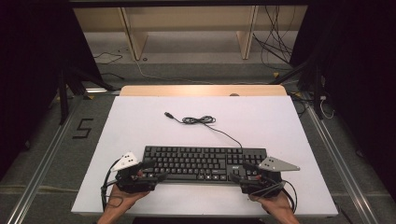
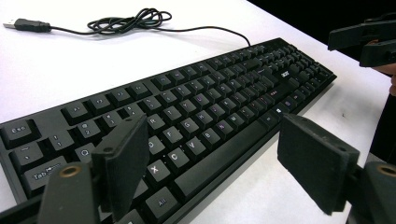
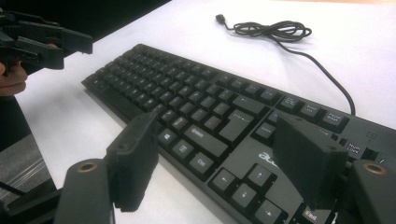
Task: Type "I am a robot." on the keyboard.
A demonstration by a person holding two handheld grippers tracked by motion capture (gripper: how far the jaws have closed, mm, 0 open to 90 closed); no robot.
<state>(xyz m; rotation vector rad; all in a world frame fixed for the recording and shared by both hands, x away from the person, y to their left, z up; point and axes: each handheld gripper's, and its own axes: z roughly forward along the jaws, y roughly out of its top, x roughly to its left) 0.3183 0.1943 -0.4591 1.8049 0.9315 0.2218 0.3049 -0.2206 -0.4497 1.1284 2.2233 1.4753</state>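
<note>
In the high view, a flat black plastic keyboard (image 1: 204, 163) is seen lying on the white rectangular table top (image 1: 140, 126), near its front edge. The left gripper (image 1: 152, 171) is placed at the keyboard's left end and the right gripper (image 1: 240, 171) at its right end — each held by a hand. The thin black cable (image 1: 201, 120) is coiled behind the keyboard.

In the left gripper view, the jaws are spread wide above the keyboard's (image 2: 187, 116) left keys, nothing pinched.

In the right gripper view, the jaws are spread too — the arrow keys (image 3: 247, 184) are seen between them.

Bright, even overhead light; soft, slightly blurred pictures
</note>
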